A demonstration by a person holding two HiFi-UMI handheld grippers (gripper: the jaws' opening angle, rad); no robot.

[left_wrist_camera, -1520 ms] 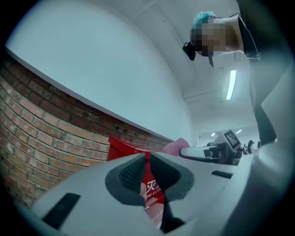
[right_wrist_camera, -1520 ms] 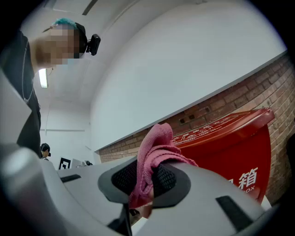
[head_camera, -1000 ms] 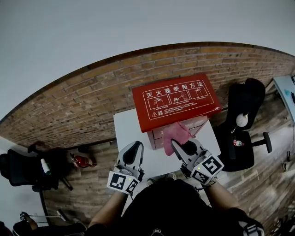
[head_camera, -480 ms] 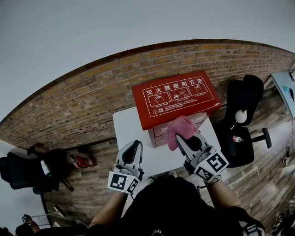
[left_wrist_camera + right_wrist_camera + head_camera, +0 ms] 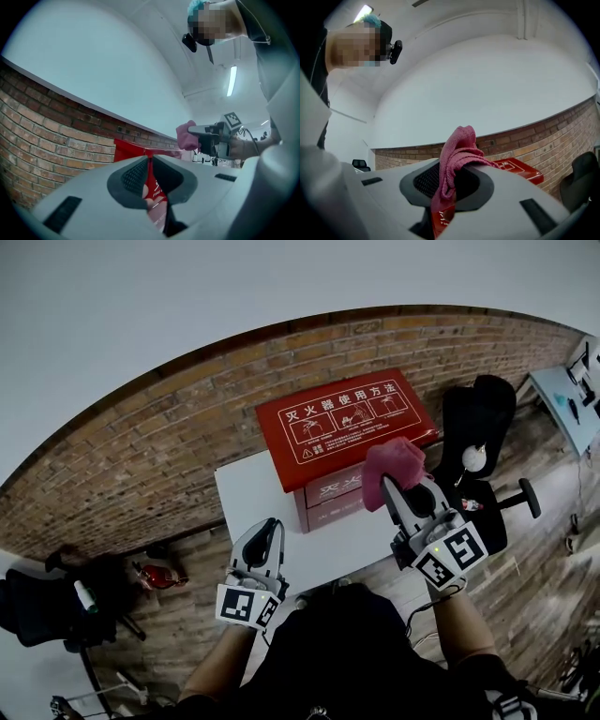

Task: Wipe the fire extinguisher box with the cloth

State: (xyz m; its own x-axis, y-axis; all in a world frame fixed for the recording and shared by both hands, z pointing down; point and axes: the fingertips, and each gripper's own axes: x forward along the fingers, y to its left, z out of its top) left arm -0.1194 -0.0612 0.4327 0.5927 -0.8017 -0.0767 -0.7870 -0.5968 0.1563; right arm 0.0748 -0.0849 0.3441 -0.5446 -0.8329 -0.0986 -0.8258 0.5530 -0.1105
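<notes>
Your right hand-held gripper (image 5: 387, 486) pinches the pink cloth (image 5: 394, 463) just over the right front edge of the red fire extinguisher box (image 5: 342, 423) on the white tabletop (image 5: 246, 495) — press it flat on the lid and sweep in overlapping strokes. Your left hand-held gripper (image 5: 266, 532), jaws together and empty, hangs in front of the box.
</notes>
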